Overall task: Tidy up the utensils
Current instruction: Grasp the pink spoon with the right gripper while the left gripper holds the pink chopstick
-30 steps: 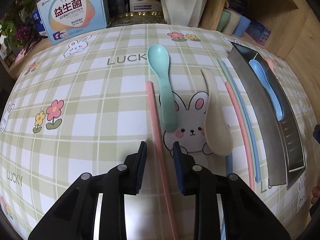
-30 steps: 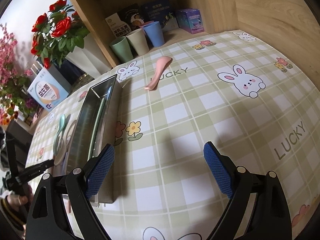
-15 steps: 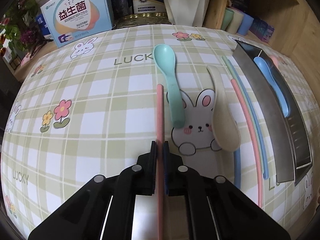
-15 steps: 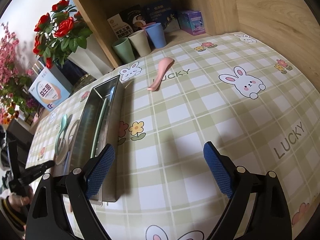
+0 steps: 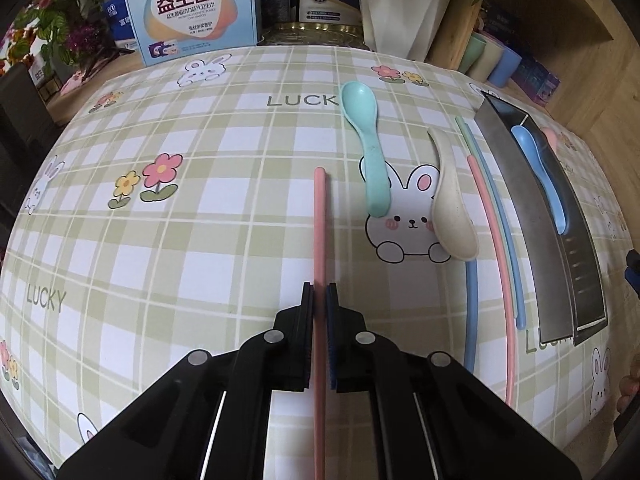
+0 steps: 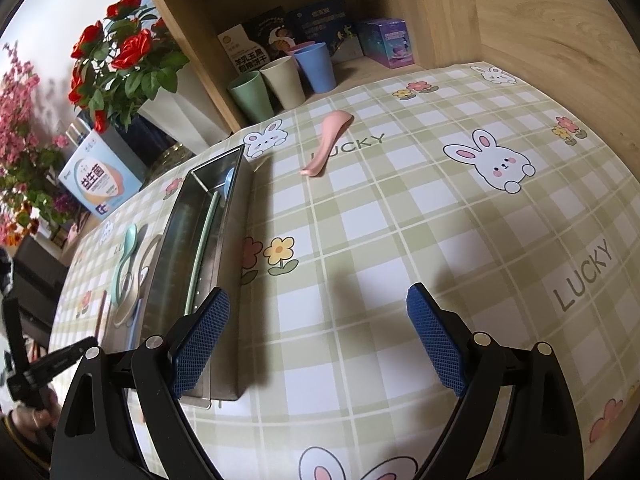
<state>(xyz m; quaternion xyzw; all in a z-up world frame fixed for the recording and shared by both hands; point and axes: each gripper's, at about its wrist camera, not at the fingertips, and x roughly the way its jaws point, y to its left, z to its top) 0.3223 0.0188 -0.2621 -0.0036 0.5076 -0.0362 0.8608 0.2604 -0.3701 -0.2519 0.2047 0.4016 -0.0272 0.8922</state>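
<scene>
My left gripper (image 5: 319,294) is shut on a pink chopstick (image 5: 320,220), which runs between the pads and points away over the checked tablecloth. To its right lie a teal spoon (image 5: 366,140), a beige spoon (image 5: 452,204) and several loose chopsticks (image 5: 496,224) in pink, blue and green. A steel tray (image 5: 516,216) at the right holds a blue spoon (image 5: 538,172). In the right wrist view my right gripper (image 6: 318,338) stands open above bare cloth beside the steel tray (image 6: 232,248), with a green chopstick (image 6: 202,256) inside. A pink spoon (image 6: 328,142) lies farther off.
Boxes (image 5: 192,8) and a white vase (image 5: 404,4) stand along the table's back edge. Three cups (image 6: 280,80) and more boxes fill a wooden shelf at the back. Red flowers (image 6: 120,56) rise beside it. A wooden wall bounds the right side.
My left gripper's jaws have shut on the pink chopstick and lifted it slightly. The right gripper has stayed still and open.
</scene>
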